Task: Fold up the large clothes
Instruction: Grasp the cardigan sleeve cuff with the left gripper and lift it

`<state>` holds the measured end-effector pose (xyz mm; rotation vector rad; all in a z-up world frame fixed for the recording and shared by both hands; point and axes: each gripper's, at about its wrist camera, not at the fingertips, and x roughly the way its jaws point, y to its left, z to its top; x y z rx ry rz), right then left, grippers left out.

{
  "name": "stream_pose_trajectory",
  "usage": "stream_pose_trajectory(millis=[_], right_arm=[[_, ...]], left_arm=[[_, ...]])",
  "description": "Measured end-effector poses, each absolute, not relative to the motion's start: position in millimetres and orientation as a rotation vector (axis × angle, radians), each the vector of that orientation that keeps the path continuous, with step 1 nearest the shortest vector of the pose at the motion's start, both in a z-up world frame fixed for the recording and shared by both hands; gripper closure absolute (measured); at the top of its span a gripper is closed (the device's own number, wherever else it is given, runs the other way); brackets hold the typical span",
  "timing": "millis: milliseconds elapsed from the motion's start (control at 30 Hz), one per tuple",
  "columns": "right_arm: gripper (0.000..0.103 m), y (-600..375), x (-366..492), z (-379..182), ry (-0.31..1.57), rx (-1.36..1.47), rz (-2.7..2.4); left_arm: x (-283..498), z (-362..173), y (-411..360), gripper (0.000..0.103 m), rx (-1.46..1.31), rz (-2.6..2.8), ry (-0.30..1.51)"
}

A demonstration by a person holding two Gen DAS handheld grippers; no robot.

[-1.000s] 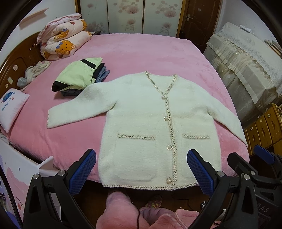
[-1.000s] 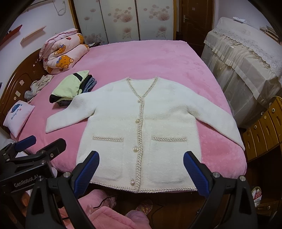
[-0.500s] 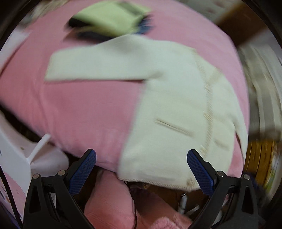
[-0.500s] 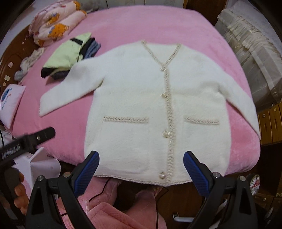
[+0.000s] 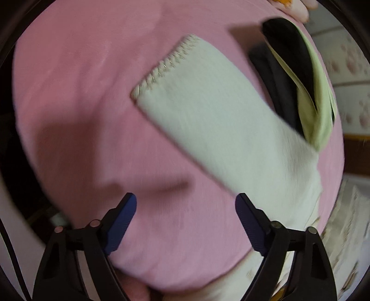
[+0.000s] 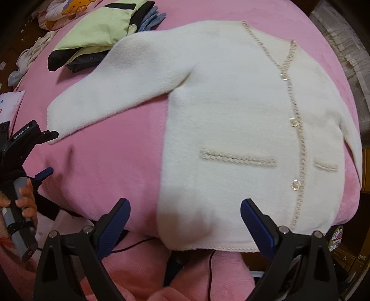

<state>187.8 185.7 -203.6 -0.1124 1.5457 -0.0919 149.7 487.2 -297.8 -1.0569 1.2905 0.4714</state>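
A white fleece cardigan [image 6: 231, 111] with braided trim and buttons lies flat, front up, on the pink bed [image 6: 104, 166]. Its left sleeve [image 5: 215, 125] stretches out, with the braided cuff [image 5: 166, 62] toward the top of the left wrist view. My left gripper [image 5: 185, 222] is open and empty, just above the bed near that sleeve. It also shows at the left edge of the right wrist view [image 6: 34, 143]. My right gripper [image 6: 185, 222] is open and empty, over the cardigan's bottom hem [image 6: 208, 249] at the bed's near edge.
A pile of folded clothes, green on top [image 6: 97, 34], lies beyond the sleeve and also shows in the left wrist view [image 5: 307, 83]. A bear-print quilt [image 6: 62, 11] sits at the far left. A small pillow [image 6: 9, 104] lies at the left. Pink clothing [image 6: 173, 277] is below the bed edge.
My left gripper swung left and down toward the sleeve cuff. My right gripper moved closer to the cardigan's lower hem. Both stayed open.
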Motion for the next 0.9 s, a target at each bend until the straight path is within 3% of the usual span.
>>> stream_pose_trajectory(millis=[100, 400, 433, 467, 533, 567, 767, 900], right_arm=[[0.007, 195.3, 203.8, -221.1, 1.565, -0.107, -0.103], [0.007, 205.2, 219.4, -255.7, 1.616, -0.102, -0.106], [0.007, 205.4, 218.9, -258.6, 1.622, -0.107, -0.102], [0.007, 206.3, 218.6, -262.1, 1.626, -0.111, -0.099], [0.007, 207.2, 218.0, -266.0, 1.627, -0.101, -0.084], [0.007, 207.0, 218.3, -268.3, 1.626, -0.093, -0.074], [0.011, 192.3, 217.9, -271.8, 1.612, -0.044, -0.039], [0.012, 167.2, 219.7, -266.3, 1.585, -0.011, -0.017]], left_arm=[[158.4, -325.7, 512.5, 0.036, -1.134, 0.507, 1.210], [187.7, -361.0, 546.8, 0.040, -1.261, 0.650, 1.069], [191.9, -359.1, 547.0, 0.055, -1.244, 0.653, 1.055], [195.9, -356.4, 546.6, 0.060, -1.224, 0.661, 1.050], [202.8, -351.2, 545.7, 0.082, -1.185, 0.676, 1.036], [204.0, -348.3, 546.0, 0.085, -1.171, 0.693, 1.022], [205.4, -321.9, 537.0, 0.094, -1.165, 0.682, 0.912], [205.6, -279.8, 514.0, 0.095, -1.127, 0.583, 0.734]])
